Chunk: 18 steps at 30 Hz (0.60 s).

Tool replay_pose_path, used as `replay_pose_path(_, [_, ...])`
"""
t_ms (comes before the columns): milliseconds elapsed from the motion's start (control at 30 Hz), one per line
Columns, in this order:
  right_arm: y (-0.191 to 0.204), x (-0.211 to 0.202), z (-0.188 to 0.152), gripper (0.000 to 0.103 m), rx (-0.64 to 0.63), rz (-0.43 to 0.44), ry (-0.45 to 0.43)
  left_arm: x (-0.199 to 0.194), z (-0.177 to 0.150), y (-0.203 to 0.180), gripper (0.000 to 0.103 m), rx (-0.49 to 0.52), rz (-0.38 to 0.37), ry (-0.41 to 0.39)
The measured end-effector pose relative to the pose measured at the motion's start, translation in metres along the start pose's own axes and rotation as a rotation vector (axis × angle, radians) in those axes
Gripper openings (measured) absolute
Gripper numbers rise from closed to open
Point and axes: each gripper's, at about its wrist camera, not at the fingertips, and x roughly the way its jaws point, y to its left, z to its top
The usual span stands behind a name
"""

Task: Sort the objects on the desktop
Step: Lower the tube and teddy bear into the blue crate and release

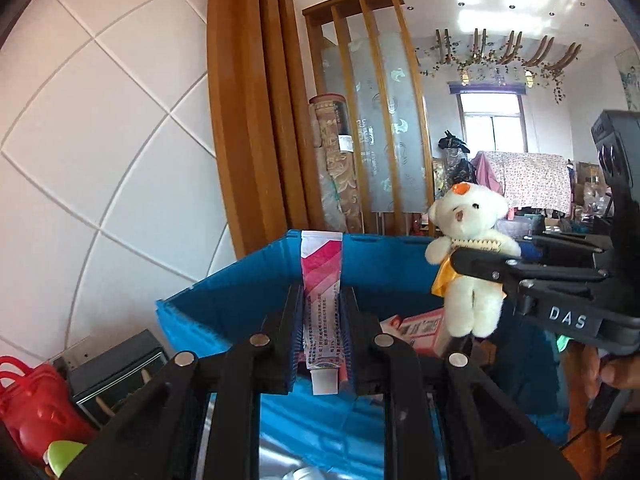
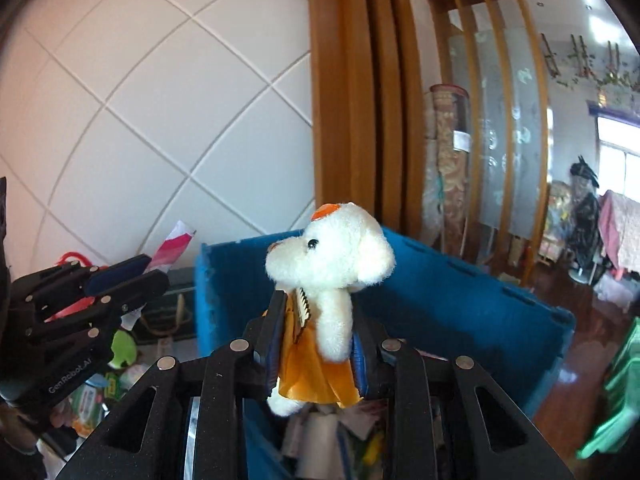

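Nearest in the left wrist view, the left gripper [image 1: 322, 320] has its jaws closed down to the width of a pink-and-white tube [image 1: 322, 300], which stands upright between the blue pads with its white cap at the bottom and its crimped end pointing up. The tube hangs above the open top of a blue plastic crate [image 1: 248, 300]. Inside the crate, just beyond the pads, lies a pink-and-white carton [image 1: 420, 330]; other contents lower down are too blurred to name.

In the right wrist view, the right gripper [image 2: 316, 344] is clamped on a white teddy bear [image 2: 332, 264], its pads pressing the bear's body and orange cloth [image 2: 316, 380] from both sides. The bear is upright, head above the fingers, an orange patch on top of its head, and it is also held over the crate [image 2: 440, 296]. Below it, inside the crate, sit papers and packets that cannot be told apart.

Seen from the left, the bear [image 1: 472, 248] is to the right of the tube, well apart from it, pinched by the right gripper [image 1: 476, 264].

To the left of the crate, outside it, are a red plastic bag [image 1: 32, 400] and a dark box [image 1: 116, 364]. Behind the crate stand a white tiled wall [image 1: 100, 140], a wooden slatted partition [image 1: 360, 112] and a rolled carpet [image 1: 332, 160].
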Motion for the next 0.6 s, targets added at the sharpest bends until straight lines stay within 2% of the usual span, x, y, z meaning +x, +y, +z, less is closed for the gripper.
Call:
replay_pose_path(67, [-0.02, 0.009, 0.007, 0.035, 0.024, -0.038, -0.005, 0.026, 0.012, -0.01, 0.018, -0.024, -0.024, 0.035])
replay_pose_path(100, [-0.03, 0.014, 0.01, 0.039, 0.036, -0.045, 0.001, 0.036, 0.017, -0.015, 0.019, -0.034, -0.011, 0.046])
replay_pose_path(167, [-0.044, 0.017, 0.014, 0.051, 0.054, -0.046, -0.007, 0.054, 0.027, -0.021, 0.035, -0.049, 0.026, 0.071])
replay_pose_path(200, [-0.049, 0.017, 0.015, 0.057, 0.057, -0.055, -0.019, 0.058, 0.03, -0.024, 0.054, -0.058, 0.046, 0.07])
replay_pose_path(233, [-0.053, 0.017, 0.017, 0.074, 0.056, -0.068, -0.031, 0.058, 0.031, -0.023, 0.07, -0.07, 0.066, 0.058])
replay_pose_path(267, [-0.059, 0.012, 0.017, 0.086, 0.049, -0.076, -0.042, 0.058, 0.033, -0.023, 0.075, -0.084, 0.082, 0.039])
replay_pose_path(433, [-0.074, 0.015, 0.018, 0.087, 0.04, -0.045, -0.053, 0.058, 0.032, -0.017, 0.078, -0.122, 0.129, 0.023])
replay_pose_path(600, [-0.082, 0.012, 0.014, 0.087, 0.045, 0.009, -0.059, 0.044, 0.022, -0.013, 0.078, -0.113, 0.216, 0.023])
